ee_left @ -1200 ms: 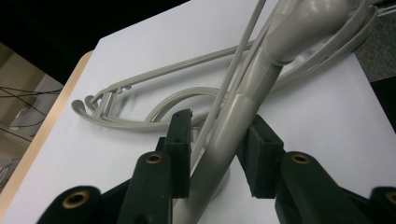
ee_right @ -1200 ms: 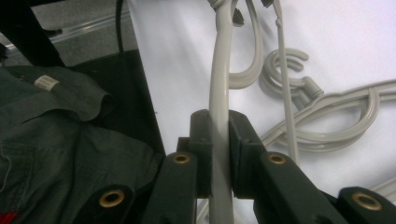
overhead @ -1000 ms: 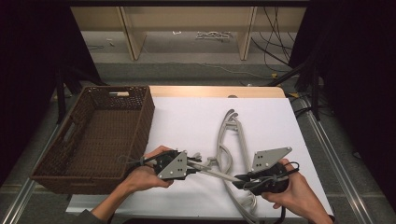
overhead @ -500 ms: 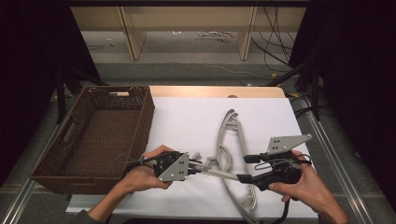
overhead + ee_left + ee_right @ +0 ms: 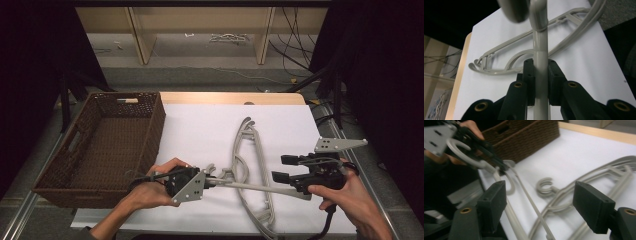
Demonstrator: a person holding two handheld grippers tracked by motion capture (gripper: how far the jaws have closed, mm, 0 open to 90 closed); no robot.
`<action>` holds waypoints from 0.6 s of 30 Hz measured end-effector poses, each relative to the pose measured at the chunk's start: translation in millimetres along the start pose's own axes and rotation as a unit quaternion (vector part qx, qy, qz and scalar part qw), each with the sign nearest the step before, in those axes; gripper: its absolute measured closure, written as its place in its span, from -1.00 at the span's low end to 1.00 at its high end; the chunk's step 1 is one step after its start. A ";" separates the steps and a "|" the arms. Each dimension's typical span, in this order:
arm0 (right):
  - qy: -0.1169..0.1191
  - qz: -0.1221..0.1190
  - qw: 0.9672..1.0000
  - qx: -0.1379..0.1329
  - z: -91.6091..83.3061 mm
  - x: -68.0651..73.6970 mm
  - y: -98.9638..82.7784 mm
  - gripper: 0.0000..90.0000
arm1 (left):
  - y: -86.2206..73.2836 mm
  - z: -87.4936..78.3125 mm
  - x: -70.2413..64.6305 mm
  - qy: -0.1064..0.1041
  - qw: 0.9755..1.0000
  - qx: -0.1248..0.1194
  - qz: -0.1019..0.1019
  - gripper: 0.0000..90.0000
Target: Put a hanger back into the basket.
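A grey plastic hanger (image 5: 250,187) is lifted a little off the white table top, its long arm reaching right. My left gripper (image 5: 211,179) is shut on its neck just below the hook; in the left gripper view both pads (image 5: 529,75) press on the grey stem (image 5: 541,57). My right gripper (image 5: 284,168) hovers off the hanger's right end, and its jaws have just been opening. In the right gripper view its gripper (image 5: 544,202) stands wide, pressing on nothing. Two more grey hangers (image 5: 245,145) lie flat under the held one.
A brown woven basket (image 5: 156,125) stands at the table's left, close beside my left hand. The white sheet (image 5: 200,125) ends at a wooden strip (image 5: 225,97) at the back. Dark stands and cables flank the right edge.
My right gripper has opened, let go of the hanger's arm and drawn off to the right and upward. The left gripper keeps its hold and has barely shifted.
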State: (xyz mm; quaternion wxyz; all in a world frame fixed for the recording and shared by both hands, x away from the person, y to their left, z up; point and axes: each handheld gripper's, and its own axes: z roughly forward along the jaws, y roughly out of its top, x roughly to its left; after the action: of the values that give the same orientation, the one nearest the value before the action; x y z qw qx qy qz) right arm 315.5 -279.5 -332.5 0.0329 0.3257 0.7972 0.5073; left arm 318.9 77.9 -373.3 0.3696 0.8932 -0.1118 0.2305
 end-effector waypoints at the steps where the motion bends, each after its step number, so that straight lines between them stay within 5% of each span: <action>1: -0.010 -0.004 1.000 0.005 -0.3 0.6 0.4 -0.41 | -0.2 -1.8 2.0 0.001 1.000 0.006 -0.009 0.77; 5: -0.039 -0.007 0.999 0.014 -0.1 2.4 0.8 -0.44 | -2.3 -7.7 8.5 0.013 0.998 0.019 -0.055 0.77; 10: -0.081 -0.012 0.997 0.007 -5.6 5.2 2.6 -0.48 | -11.0 -9.9 17.6 0.035 0.992 0.038 -0.112 0.77; 14: -0.104 -0.016 0.994 -0.001 -7.9 6.8 0.2 -0.50 | -14.9 -13.6 26.5 0.047 0.986 0.043 -0.153 0.77; 18: -0.126 -0.023 0.992 0.001 -5.8 8.4 -5.4 -0.49 | -14.8 -21.2 38.5 0.057 0.974 0.032 -0.216 0.77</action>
State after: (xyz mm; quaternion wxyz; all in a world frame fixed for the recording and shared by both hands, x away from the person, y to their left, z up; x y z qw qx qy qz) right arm 304.0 -280.8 -331.9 0.1445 0.3687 0.7945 0.4604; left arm 350.8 102.2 -350.1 0.3872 0.8932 0.1125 0.1990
